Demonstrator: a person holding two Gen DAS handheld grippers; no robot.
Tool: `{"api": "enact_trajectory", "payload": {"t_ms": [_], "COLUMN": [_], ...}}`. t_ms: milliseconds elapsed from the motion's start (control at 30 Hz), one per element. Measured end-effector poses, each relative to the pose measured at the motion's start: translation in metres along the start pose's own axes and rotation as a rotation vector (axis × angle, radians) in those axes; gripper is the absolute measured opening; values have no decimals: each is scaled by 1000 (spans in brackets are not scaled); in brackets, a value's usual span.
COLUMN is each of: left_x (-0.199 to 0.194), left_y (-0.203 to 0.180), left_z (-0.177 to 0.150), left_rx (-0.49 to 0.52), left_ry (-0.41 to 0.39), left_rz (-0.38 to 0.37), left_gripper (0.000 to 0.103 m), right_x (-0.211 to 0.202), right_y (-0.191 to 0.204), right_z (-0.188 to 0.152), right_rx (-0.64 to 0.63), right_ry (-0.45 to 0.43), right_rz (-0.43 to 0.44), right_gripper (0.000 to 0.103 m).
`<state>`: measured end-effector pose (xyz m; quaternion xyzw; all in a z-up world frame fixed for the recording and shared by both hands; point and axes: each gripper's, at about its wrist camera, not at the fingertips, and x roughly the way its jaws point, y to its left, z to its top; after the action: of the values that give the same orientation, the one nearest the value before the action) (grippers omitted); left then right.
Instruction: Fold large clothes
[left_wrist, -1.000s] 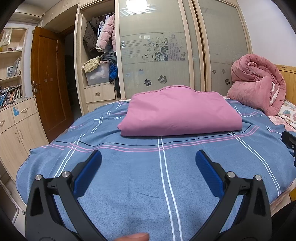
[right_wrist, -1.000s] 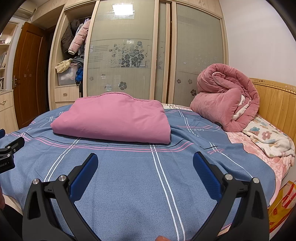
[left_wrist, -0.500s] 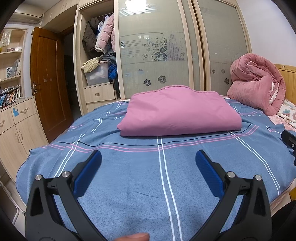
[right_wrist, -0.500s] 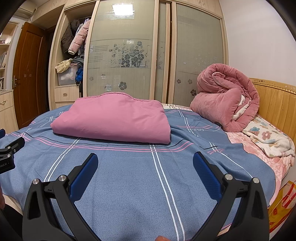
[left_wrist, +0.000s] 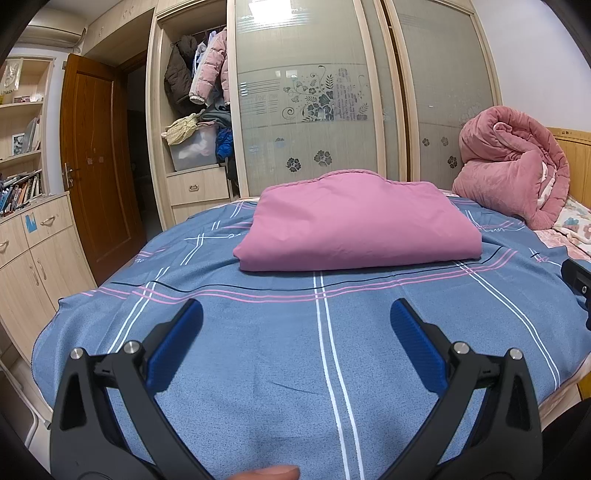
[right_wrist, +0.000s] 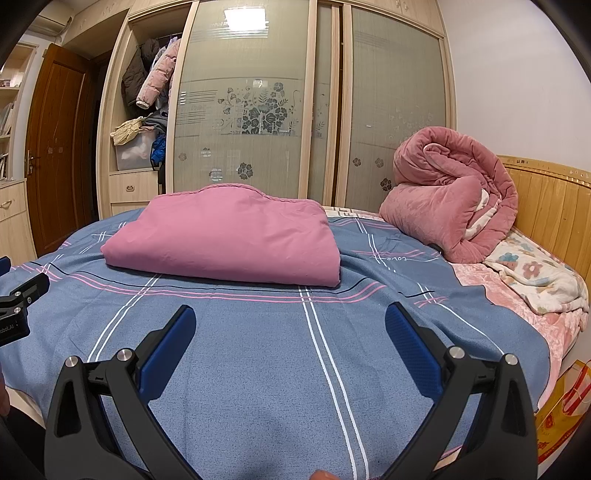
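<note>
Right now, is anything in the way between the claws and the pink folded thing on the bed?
Nothing visible is. Only bare blue bedsheet lies between the open left claw, the open right claw and the pink folded cloth. The rolled pink quilt sits off to the right.

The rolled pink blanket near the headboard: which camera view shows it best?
The right wrist view. There the rolled pink blanket sits whole and large, beside the wooden headboard. In the left wrist view the blanket lies near the right edge, smaller and bent by the lens.
</note>
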<state>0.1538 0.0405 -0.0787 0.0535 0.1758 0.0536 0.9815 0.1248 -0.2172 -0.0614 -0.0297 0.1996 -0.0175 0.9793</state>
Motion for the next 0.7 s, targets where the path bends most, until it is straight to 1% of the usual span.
{"api": "enact_trajectory", "payload": {"t_ms": [700], "left_x": [0], "left_y": [0], "left_z": [0], "left_rx": [-2], "left_ry": [-2], "left_rz": [-7], "left_gripper": [101], "right_x": [0], "right_y": [-3], "right_z": [1], "right_rx": [-1], "right_ry": [2], "right_rz": [0], "right_gripper": [102]}}
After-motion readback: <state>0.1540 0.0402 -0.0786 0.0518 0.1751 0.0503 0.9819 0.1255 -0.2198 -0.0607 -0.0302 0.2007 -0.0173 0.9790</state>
